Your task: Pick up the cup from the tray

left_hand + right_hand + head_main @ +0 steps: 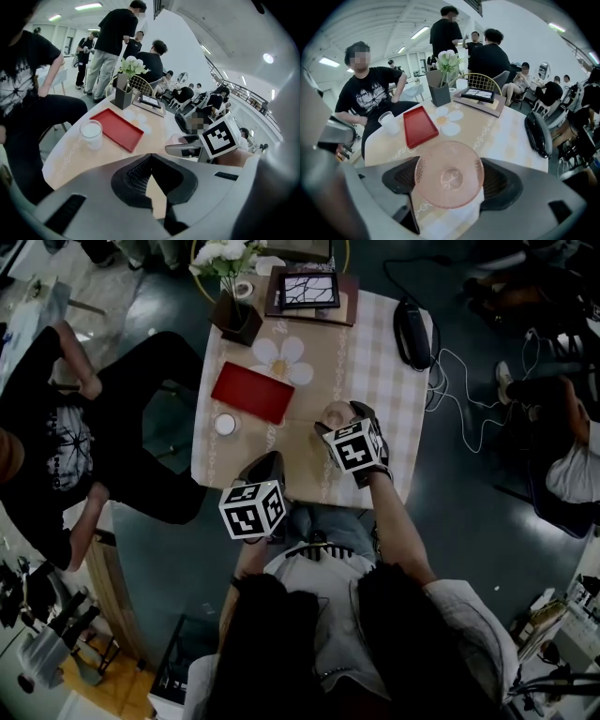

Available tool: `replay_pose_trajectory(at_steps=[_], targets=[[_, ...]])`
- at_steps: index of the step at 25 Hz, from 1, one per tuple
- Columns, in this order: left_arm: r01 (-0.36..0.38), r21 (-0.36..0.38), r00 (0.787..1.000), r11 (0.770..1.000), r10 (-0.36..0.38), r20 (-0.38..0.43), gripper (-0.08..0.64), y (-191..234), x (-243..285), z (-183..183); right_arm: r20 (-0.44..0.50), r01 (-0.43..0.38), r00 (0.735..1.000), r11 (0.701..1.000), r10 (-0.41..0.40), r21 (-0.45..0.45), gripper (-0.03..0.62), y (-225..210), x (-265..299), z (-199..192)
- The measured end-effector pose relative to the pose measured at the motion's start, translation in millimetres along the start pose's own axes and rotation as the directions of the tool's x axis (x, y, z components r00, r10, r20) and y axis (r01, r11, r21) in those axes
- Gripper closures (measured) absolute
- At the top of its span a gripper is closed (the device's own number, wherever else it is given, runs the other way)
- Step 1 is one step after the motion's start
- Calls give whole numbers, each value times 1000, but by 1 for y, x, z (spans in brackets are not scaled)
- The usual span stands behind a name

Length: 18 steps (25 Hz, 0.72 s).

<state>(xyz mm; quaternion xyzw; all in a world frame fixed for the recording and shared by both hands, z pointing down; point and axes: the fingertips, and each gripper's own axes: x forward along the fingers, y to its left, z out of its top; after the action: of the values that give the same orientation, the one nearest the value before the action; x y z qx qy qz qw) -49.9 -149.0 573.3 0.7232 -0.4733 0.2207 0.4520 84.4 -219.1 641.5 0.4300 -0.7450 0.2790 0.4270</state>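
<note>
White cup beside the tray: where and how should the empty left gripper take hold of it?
Grip the white cup round its side wall, about mid-height, bringing the left gripper in level from the person's side. It stands upright and round, with no handle showing, and the tray lies close beyond it, so that side looks clearest.

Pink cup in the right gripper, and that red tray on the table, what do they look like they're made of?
Pink cup: translucent glass or hard plastic, cannot tell which; the tablecloth shows through it, and it bears a dotted embossed pattern. Red tray: probably smooth matte plastic; flat even colour, thin raised rim, no grain.
</note>
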Motion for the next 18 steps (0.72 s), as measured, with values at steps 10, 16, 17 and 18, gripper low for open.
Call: replay_pose_trajectory(at_steps=[10, 16, 17, 18], targets=[[13, -5, 1000, 1000, -13, 1, 556, -1, -7, -6, 78, -23, 997, 999, 19, 48, 192, 3, -26, 14], [41, 24, 998, 999, -42, 39, 555, -18, -10, 2, 223, -66, 974, 993, 42, 98, 197, 8, -71, 32], [45, 30, 998, 999, -46, 48, 557, -20, -11, 4, 245, -74, 969, 991, 45, 112, 217, 9, -80, 33], [50, 35, 997, 998, -52, 57, 555, -23, -12, 5, 266, -74, 963, 990, 39, 124, 256, 10, -88, 34]])
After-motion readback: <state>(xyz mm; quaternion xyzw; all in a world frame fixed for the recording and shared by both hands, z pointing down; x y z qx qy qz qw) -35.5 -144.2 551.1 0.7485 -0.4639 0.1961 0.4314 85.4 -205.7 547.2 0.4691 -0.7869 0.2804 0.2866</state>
